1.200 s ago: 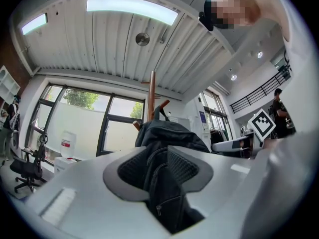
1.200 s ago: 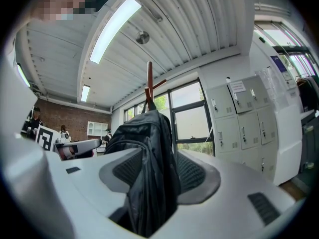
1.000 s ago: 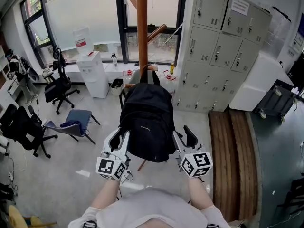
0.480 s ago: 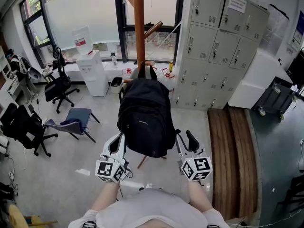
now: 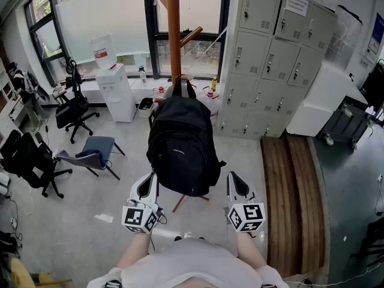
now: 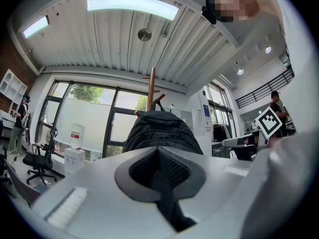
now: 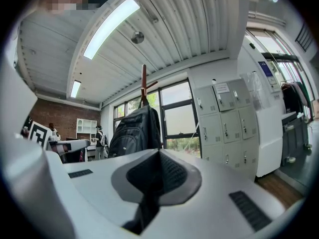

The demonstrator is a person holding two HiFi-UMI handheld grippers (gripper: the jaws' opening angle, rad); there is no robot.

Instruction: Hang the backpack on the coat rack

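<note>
The black backpack (image 5: 182,146) is seen hanging on the wooden coat rack (image 5: 174,35). Its top loop is caught at a short peg low on the pole, and its body is draped down in front of the pole on the person's side. The base of the coat rack is hidden behind the bag except for one foot.

The left gripper (image 5: 147,186) is held on the near side of the coat rack, just left of the bag's lower edge and clear of it. Its jaws are pressed together with nothing between them, as is shown in the left gripper view. The right gripper (image 5: 236,186) is held to the right of the bag's lower edge, likewise apart from it. Its jaws have just been closing and are now brought together on nothing. No strap or fabric is caught in either pair.

Grey lockers (image 5: 270,59) are ranged to the right of the coat rack, and a water dispenser (image 5: 117,92) is placed to its left by the windows. Black office chairs (image 5: 72,110) are gathered further left.
</note>
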